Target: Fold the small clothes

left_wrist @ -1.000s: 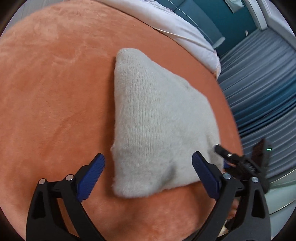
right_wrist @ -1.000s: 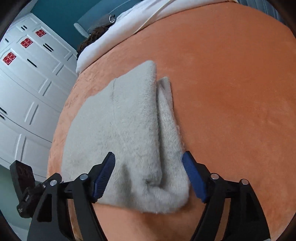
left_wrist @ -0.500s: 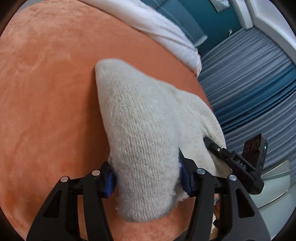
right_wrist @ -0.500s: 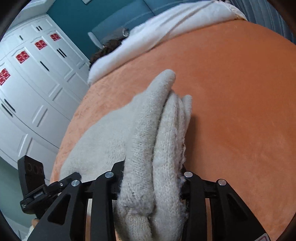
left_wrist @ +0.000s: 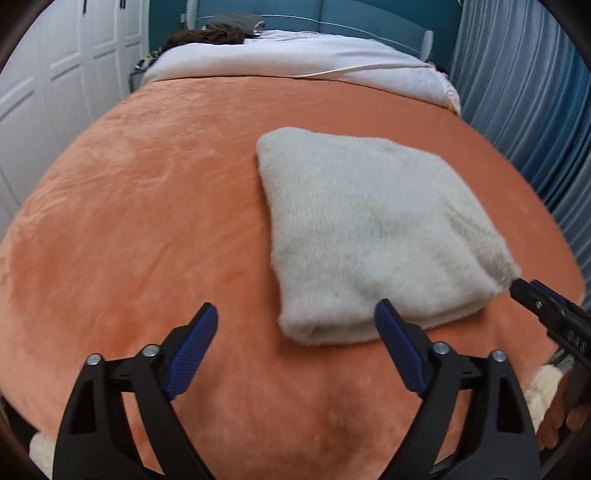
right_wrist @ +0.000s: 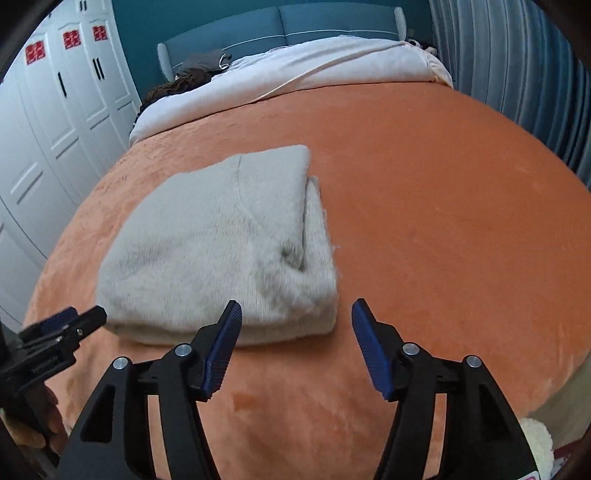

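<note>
We have both grippers spread wide and holding nothing. Left gripper (left_wrist: 295,338) sits low over the orange blanket (left_wrist: 147,221), pointing toward the headboard (left_wrist: 332,14), its blue pads (left_wrist: 192,350) level with each other; its right-side pad overlaps the near edge of the folded grey sweater (left_wrist: 369,229) in view, contact can't be told. Right gripper (right_wrist: 295,341) has the same forward-pointing pose, just short of the sweater's (right_wrist: 214,240) near edge, with that near right corner lying roughly between its fingers (right_wrist: 373,350). The sweater lies flat on the blanket as a compact rectangle, with a folded layer showing along its right side in the right wrist view. Each gripper shows at the edge of the other's view, one at either near corner of the sweater. White bedding (right_wrist: 295,74) is bunched at the head end, wardrobe doors (right_wrist: 55,122) on the left, blue curtains (left_wrist: 517,92) on the right.
</note>
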Motion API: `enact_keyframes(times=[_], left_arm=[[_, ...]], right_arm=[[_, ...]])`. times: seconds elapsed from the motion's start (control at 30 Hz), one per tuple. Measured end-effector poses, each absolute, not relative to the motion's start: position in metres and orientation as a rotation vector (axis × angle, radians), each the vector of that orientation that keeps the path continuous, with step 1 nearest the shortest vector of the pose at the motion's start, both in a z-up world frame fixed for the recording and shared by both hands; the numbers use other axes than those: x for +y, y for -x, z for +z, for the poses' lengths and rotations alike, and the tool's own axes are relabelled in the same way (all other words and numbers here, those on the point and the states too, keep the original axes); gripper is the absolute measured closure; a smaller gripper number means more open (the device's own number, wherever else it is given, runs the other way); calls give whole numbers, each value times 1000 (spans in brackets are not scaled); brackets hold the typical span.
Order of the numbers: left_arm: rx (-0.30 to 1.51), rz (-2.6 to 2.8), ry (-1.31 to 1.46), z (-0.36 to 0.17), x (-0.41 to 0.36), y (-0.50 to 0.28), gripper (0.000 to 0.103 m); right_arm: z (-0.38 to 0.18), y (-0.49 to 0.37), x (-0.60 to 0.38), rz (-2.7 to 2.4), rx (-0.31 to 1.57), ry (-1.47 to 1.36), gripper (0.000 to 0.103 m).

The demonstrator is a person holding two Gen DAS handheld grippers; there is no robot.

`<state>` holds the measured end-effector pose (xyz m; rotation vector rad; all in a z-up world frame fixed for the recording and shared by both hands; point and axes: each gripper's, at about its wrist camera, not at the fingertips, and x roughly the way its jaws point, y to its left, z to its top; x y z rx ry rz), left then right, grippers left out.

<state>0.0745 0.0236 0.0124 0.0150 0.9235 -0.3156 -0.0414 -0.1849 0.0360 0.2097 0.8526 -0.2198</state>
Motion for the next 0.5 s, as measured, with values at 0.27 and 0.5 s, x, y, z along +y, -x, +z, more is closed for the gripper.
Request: enact_keyframes(times=[0.27, 0.5], left_arm=[[955, -237, -21, -32, 31, -25, 12], [888, -232, -71, -53, 23, -7, 7]], right_arm=[[-6, 70, -174, -266, 877, -262, 35], [-37, 73, -169, -265, 859, -198, 30]])
